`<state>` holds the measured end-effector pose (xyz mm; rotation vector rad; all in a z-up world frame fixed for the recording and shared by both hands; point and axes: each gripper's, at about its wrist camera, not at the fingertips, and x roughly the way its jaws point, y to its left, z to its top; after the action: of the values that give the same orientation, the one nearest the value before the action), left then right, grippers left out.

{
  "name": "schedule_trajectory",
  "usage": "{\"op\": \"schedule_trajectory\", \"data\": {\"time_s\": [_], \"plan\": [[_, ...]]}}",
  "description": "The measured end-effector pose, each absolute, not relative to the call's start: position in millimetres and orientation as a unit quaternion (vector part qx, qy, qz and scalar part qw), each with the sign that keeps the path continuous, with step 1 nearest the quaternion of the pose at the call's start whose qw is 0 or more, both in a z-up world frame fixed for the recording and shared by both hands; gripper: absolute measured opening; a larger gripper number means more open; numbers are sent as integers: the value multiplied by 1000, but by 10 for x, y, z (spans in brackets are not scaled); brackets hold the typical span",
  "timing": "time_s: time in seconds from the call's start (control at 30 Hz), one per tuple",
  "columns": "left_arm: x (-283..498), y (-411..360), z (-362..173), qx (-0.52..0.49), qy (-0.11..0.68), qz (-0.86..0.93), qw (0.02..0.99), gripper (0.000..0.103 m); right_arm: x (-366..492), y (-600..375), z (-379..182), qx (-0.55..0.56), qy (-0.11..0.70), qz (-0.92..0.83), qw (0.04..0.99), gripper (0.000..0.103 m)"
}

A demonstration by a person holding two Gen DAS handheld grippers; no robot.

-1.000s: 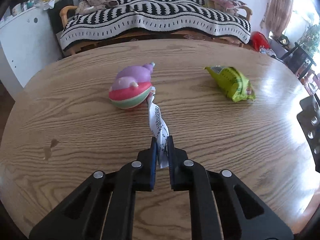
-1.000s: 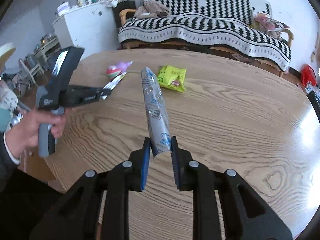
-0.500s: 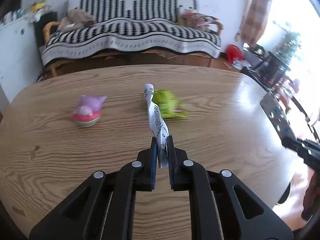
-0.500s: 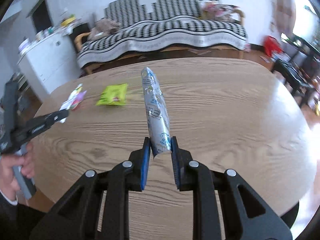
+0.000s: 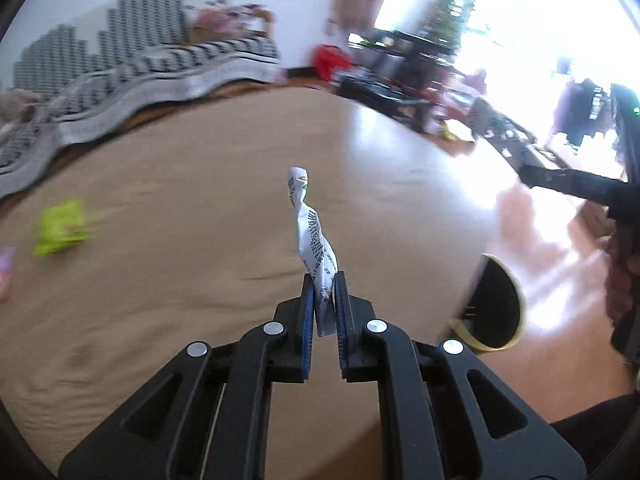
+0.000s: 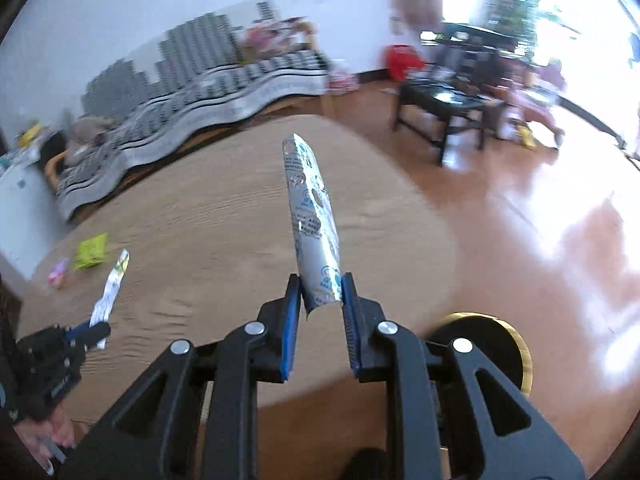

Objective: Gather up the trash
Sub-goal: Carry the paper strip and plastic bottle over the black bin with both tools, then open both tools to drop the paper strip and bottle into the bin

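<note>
Both wrist views: shared table [image 5: 180, 208], bin [image 6: 516, 344]

Count: two grippers; three wrappers — white [image 5: 314, 236], silver [image 6: 314, 224], green [image 6: 92, 255]; one pink toy [image 6: 58, 278]; one bin [image 6: 502, 344].

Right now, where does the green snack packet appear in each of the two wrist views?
Left wrist view: the green snack packet lies blurred on the table at the far left edge.
Right wrist view: it lies small at the left, beyond the white wrapper.
Shared landmark: the striped sofa behind the table.
</note>
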<state>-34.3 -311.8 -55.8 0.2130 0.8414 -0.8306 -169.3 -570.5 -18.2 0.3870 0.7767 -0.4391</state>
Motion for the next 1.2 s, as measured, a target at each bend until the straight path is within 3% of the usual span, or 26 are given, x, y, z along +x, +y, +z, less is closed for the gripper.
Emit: {"op": "schedule_trajectory", "data": {"time_s": [0.47,0.93,1.1,1.17,1.2], "plan": [[-1530,-5168,-1083,141,451,-514,716,9,-2578,-6674,-766,249,440,-305,807,21],[-1470,-5488,-1437,130,491,-504,698,9,-2659,-6890,-990,268,465,-313,784,23],[-1419,-5527,-1512,120,500,-504,694,10,-2693,-6910,-1010,270,467,-321,779,29],[-1400,-5549,-1560,113,509,-501,690,20,-2685,-6908,-1014,263,468,-327,777,40],[-1385,-5557,-1592,110,515,-499,688,36,-2672,-6898,-1015,257,471,-332,776,53]]}}
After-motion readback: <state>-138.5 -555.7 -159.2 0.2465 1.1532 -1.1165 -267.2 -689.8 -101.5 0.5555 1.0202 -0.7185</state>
